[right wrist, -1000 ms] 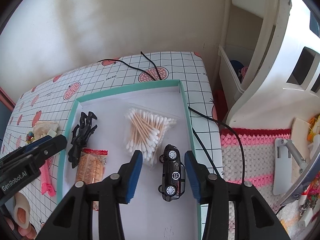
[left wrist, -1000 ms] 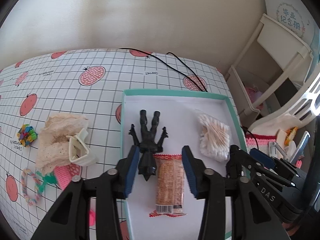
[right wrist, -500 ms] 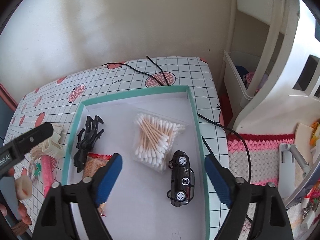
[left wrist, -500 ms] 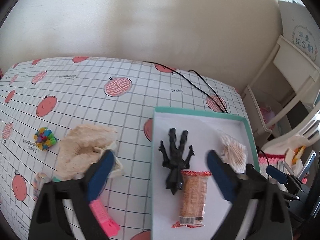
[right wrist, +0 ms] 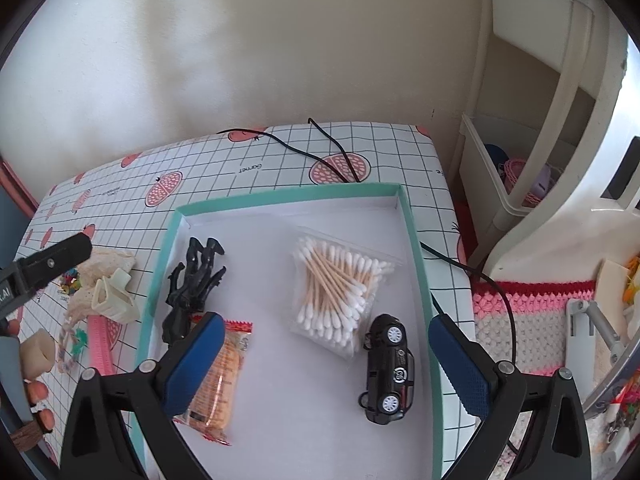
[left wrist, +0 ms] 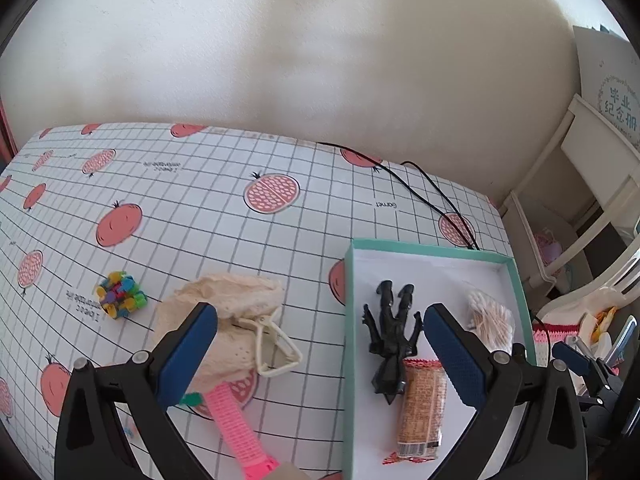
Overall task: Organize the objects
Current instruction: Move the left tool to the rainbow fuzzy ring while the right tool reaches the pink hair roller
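A teal-rimmed white tray holds a black figure, an orange snack pack, a bag of cotton swabs and a black toy car. My left gripper is open and empty above the tray's left rim. My right gripper is open and empty above the tray. On the table left of the tray lie a cream hair claw, a beige lace cloth, a pink comb and a colourful bead cluster.
A black cable runs over the table's far edge and down its right side. White shelves stand to the right of the table. A pink crocheted mat lies at the right. The wall is close behind the table.
Both grippers have opened wide and pulled back and up. The left one let go of the snack pack and swung left. The right one let go of the toy car.
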`<action>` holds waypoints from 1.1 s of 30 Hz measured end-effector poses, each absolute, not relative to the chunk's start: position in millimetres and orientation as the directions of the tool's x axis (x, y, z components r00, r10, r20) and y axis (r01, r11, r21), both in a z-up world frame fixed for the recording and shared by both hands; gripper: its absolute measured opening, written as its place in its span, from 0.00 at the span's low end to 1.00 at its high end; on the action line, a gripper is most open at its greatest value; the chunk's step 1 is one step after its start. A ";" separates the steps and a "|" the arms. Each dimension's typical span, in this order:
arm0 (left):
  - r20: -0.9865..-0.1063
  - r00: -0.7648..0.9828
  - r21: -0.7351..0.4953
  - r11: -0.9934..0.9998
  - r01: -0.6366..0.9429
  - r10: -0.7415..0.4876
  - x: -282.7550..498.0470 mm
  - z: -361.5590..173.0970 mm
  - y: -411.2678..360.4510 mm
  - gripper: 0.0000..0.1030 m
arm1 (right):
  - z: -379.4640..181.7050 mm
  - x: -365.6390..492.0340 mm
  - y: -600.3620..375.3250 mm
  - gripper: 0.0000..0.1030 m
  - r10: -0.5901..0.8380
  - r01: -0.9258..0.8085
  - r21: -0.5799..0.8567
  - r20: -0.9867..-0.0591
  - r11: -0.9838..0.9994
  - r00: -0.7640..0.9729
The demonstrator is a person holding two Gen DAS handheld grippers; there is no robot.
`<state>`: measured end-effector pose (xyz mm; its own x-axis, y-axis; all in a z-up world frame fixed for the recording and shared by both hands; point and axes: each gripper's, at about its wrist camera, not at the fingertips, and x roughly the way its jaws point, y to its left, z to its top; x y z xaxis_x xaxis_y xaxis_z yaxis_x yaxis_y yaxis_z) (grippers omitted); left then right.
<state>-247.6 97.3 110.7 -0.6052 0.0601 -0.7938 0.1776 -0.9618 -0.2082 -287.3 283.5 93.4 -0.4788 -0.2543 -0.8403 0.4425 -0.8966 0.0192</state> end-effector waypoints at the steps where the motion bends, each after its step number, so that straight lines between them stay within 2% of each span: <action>1: -0.793 -0.607 -0.207 -0.962 0.176 0.060 -247.6 111.7 94.8 1.00 | 93.7 -286.5 280.7 1.00 -0.256 0.446 0.018 -0.840 -0.895 -0.478; 14: -0.781 -0.624 -0.201 -0.950 0.237 0.010 -242.1 132.3 22.8 1.00 | 108.9 -264.9 218.5 1.00 -0.318 0.529 0.024 -0.821 -0.848 -0.473; 23: -0.777 -0.629 -0.216 -0.933 0.287 -0.014 -225.8 139.1 -28.8 1.00 | 116.3 -234.6 159.3 1.00 -0.414 0.626 0.061 -0.799 -0.777 -0.436; 33: -0.773 -0.632 -0.180 -0.933 0.311 -0.061 -201.3 140.4 -69.1 1.00 | 111.3 -198.8 115.2 0.98 -0.461 0.723 0.038 -0.793 -0.690 -0.398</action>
